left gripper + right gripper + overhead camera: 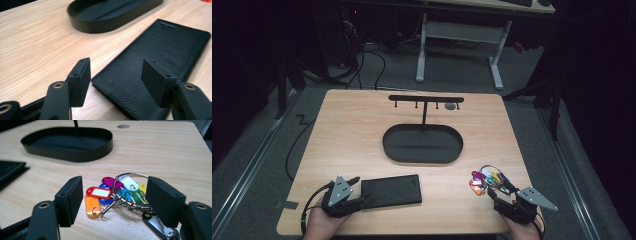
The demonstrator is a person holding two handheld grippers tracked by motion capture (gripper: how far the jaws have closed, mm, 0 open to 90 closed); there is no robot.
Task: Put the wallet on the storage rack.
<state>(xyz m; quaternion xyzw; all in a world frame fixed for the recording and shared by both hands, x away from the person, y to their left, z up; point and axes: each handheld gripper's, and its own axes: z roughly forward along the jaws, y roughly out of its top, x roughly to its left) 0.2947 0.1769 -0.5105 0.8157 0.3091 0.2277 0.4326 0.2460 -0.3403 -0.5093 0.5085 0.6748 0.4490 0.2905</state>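
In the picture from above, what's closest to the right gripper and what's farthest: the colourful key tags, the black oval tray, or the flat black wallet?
From the right gripper:
1. Key tags, right at its jaws, front right of the table.
2. Oval tray, middle of the table.
3. Wallet, front left, by the left gripper.

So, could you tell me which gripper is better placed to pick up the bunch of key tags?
The right gripper. Its open jaws already flank the key tags near the table's right front. The left gripper sits open over the black wallet, on the far side of the table.
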